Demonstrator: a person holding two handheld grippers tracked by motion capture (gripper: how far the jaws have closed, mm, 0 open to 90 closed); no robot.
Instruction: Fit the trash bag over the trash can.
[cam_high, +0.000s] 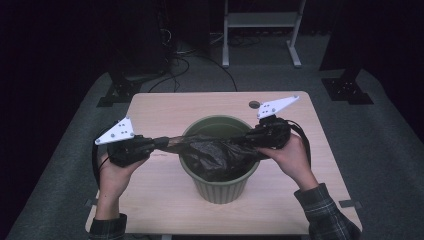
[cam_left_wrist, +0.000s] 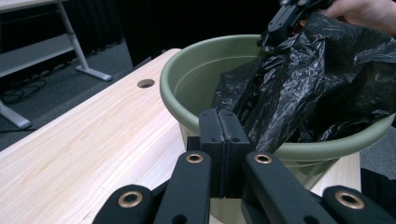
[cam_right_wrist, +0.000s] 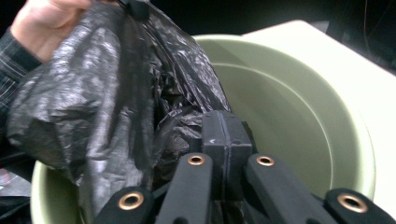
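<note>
A black plastic bag (cam_high: 215, 150) is stretched across the mouth of a green round bin (cam_high: 220, 189) in the middle of the table. My left gripper (cam_high: 167, 141) is shut on the bag's left edge, just outside the bin's rim. From the right, my right gripper (cam_high: 247, 137) is shut on the bag's other edge above the rim. In the left gripper view the closed jaws (cam_left_wrist: 225, 114) sit against the crinkled bag (cam_left_wrist: 317, 79), with the bin (cam_left_wrist: 187, 60) behind. In the right gripper view the jaws (cam_right_wrist: 225, 119) pinch the bag (cam_right_wrist: 102, 102) over the bin's hollow (cam_right_wrist: 299, 107).
The bin stands on a light wooden table (cam_high: 150, 195) with a small round hole (cam_high: 254, 104) near its far edge. Grey carpet surrounds the table. A white desk frame (cam_high: 260, 30) and black stands with cables are behind it.
</note>
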